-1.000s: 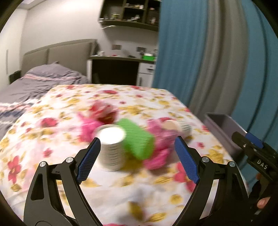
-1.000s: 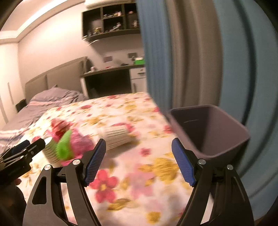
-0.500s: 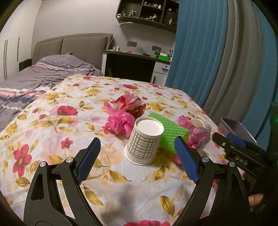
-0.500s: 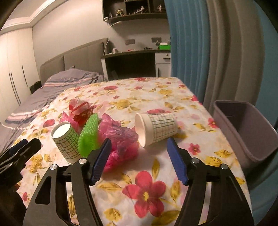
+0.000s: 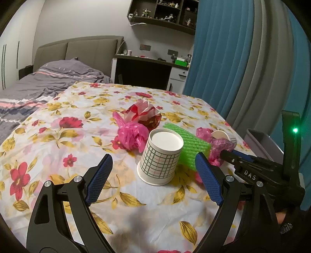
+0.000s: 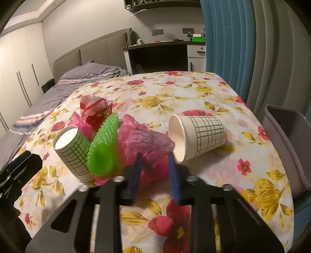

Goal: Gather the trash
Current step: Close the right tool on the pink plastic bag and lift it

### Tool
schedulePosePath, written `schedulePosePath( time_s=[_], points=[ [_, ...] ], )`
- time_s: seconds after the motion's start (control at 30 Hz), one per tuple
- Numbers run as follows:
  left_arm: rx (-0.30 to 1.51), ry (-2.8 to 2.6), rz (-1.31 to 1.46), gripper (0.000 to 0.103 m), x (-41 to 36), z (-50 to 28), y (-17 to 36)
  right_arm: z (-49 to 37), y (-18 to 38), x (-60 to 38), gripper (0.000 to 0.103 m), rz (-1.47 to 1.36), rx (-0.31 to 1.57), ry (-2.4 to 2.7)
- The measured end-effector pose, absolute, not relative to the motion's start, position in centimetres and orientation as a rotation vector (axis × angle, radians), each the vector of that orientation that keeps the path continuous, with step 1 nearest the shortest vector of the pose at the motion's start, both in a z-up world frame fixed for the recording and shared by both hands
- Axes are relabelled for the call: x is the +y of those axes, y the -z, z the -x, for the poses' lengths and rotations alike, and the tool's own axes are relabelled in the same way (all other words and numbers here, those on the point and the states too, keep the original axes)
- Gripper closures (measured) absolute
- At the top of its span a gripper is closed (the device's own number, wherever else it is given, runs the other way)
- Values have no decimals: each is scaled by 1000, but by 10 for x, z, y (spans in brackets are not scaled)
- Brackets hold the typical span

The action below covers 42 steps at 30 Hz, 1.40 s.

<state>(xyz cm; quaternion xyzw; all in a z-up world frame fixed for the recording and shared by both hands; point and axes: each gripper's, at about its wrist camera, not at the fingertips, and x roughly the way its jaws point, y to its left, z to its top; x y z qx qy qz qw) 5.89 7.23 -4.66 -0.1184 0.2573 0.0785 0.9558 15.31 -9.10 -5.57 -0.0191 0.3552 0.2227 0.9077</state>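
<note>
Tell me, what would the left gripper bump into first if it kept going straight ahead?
Most likely the upside-down paper cup: it stands right ahead, between the open left gripper's fingers.

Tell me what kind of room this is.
A bedroom, most likely: a bed with a padded headboard and grey bedding, a desk against the wall, and wall shelves holding small figurines.

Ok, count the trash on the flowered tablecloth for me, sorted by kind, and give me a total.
Paper cups: 2, upside-down cup, tipped cup
Plastic bags: 3, pink bag, red-and-white bag, pink bag by the tongs
Green foam net: 1
Total: 6
</note>
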Motion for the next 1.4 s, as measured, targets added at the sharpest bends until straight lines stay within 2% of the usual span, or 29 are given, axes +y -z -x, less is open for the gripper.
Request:
schedulePosePath(
  time_s=[0.03,0.07,0.2,0.63,1.0,1.4],
  points=[
    [524,-158,240,18,72,-60,47,-152,55,-91,92,41,727,-466],
    [526,-158,239,18,72,-61,48,-150,54,-91,95,42,724,-469],
    [528,-151,235,18,69,-62,49,-142,48,-94,100,46,685,-473],
    [518,-85,207,18,47,-64,44,-109,22,-139,101,-43,571,-427],
    [620,-13,146,20,-7,-107,56,-109,23,-178,101,-94,561,-357],
    [754,-95,97,22,-23,-159,76,-113,22,-197,101,-122,558,-342]
  ],
)
